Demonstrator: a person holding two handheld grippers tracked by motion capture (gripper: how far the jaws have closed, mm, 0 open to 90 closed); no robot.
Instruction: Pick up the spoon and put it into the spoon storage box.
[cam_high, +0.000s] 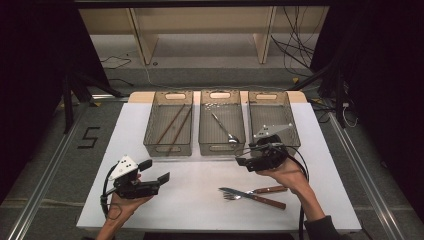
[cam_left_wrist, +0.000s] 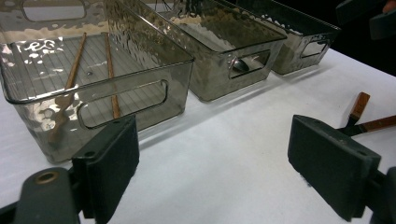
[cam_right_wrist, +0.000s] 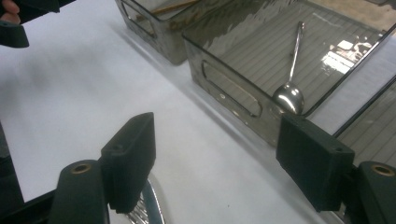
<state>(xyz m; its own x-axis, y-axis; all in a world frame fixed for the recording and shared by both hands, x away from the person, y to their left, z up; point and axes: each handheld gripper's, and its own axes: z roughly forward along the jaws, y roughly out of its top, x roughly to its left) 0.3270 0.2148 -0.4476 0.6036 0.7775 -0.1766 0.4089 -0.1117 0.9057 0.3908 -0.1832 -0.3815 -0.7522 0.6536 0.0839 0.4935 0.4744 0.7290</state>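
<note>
White counter (cam_high: 200, 200) carries 3 smoked bins: chopsticks (cam_high: 170, 125) lie in the left bin (cam_high: 169, 122), a spoon (cam_high: 223, 128) in the middle bin (cam_high: 221, 122), and the right bin (cam_high: 272, 117) looks empty. Sorting seems about half done; the knife (cam_high: 255, 197) and fork (cam_high: 252, 192) lie crossed on the counter near the right hand. Left tongs (cam_high: 154, 171) hover low, jaws apart; right tongs (cam_high: 245, 159), jaws apart, sit raised above the cutlery.

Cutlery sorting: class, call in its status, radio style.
Left gripper open. Right gripper open, empty. Knife and fork crossed on table, not yet binned. Nothing blocking.
</note>
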